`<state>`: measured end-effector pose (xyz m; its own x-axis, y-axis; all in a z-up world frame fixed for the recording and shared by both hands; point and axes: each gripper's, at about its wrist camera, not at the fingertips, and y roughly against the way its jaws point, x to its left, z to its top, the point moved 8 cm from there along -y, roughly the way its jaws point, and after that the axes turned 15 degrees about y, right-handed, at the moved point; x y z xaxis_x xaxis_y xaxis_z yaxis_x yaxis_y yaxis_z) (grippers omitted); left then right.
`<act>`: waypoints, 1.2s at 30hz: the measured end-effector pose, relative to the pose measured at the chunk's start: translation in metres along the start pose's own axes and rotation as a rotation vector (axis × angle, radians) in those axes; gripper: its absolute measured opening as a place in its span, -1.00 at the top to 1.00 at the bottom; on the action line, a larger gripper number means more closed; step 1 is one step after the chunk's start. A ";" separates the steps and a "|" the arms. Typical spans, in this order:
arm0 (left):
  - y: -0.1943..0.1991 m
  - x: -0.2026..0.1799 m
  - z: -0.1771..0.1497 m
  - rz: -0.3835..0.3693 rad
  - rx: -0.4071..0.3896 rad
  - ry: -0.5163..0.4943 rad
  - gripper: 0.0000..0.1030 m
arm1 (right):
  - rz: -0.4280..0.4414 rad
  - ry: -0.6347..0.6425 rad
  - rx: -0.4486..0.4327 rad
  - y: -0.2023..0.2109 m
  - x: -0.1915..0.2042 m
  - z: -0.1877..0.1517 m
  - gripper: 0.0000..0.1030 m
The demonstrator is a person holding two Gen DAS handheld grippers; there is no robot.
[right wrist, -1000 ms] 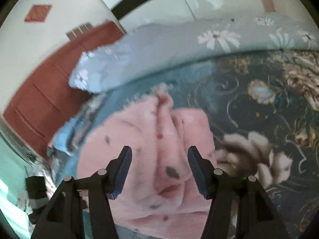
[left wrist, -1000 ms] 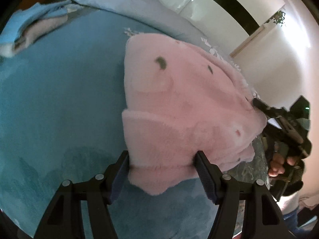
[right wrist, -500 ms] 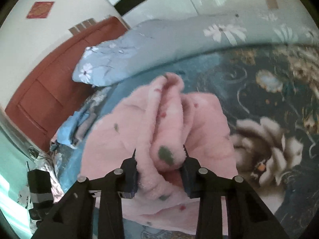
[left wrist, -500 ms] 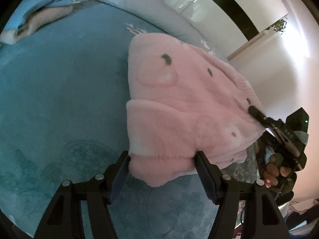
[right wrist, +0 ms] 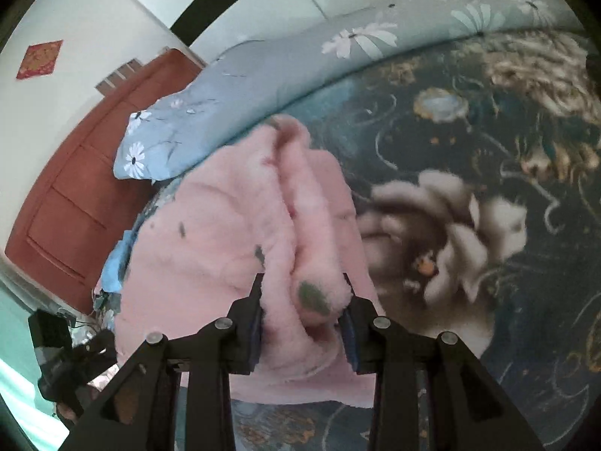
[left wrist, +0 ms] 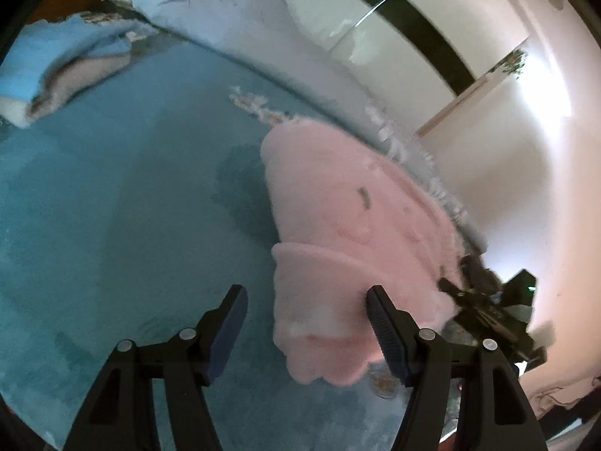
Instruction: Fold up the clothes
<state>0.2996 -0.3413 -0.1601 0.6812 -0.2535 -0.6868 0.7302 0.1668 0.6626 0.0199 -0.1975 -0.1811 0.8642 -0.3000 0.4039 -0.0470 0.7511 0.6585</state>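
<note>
Fluffy pink fleece garment (left wrist: 338, 225) lies bunched on the teal floral bed (left wrist: 112, 206); right claw (right wrist: 304, 312) pinches a raised ridge of it running straight away from the jaws; left claw (left wrist: 306, 332) gapes, hem edge between its fingers, ungripped.

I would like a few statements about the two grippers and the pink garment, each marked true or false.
1. The right gripper is shut on a bunched fold of the pink garment. True.
2. The left gripper is shut on the garment. False: its fingers stand open, gripping nothing.
3. The garment lies on a bare wooden floor. False: it lies on a blue floral bedspread.
4. Folded blue cloth lies apart from the garment. True.
</note>
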 end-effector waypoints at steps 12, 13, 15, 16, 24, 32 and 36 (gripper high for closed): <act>0.014 -0.019 0.013 0.017 -0.049 -0.144 -0.36 | -0.097 0.149 -0.036 0.028 0.026 0.047 -0.02; 0.014 -0.029 0.018 0.019 -0.059 -0.173 -0.36 | -0.092 0.171 -0.047 0.027 0.035 0.056 -0.05; 0.012 -0.048 0.028 0.021 -0.080 -0.229 -0.36 | -0.080 0.213 -0.070 0.025 0.052 0.074 -0.05; 0.011 -0.057 0.032 0.022 -0.088 -0.256 -0.36 | -0.070 0.234 -0.071 0.021 0.060 0.082 -0.05; -0.032 -0.054 -0.007 0.061 0.012 -0.323 -0.36 | -0.066 0.254 0.098 -0.041 0.057 0.069 -0.05; 0.009 -0.061 0.019 -0.038 -0.128 -0.284 -0.39 | -0.003 0.259 -0.055 0.009 0.049 0.061 -0.06; -0.011 -0.039 0.041 -0.045 -0.077 -0.125 -0.51 | 0.029 0.114 -0.047 0.017 0.012 0.040 -0.31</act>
<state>0.2633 -0.3726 -0.1282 0.6392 -0.3786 -0.6694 0.7650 0.2239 0.6038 0.0092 -0.2121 -0.1398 0.9144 -0.2108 0.3456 -0.0514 0.7863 0.6157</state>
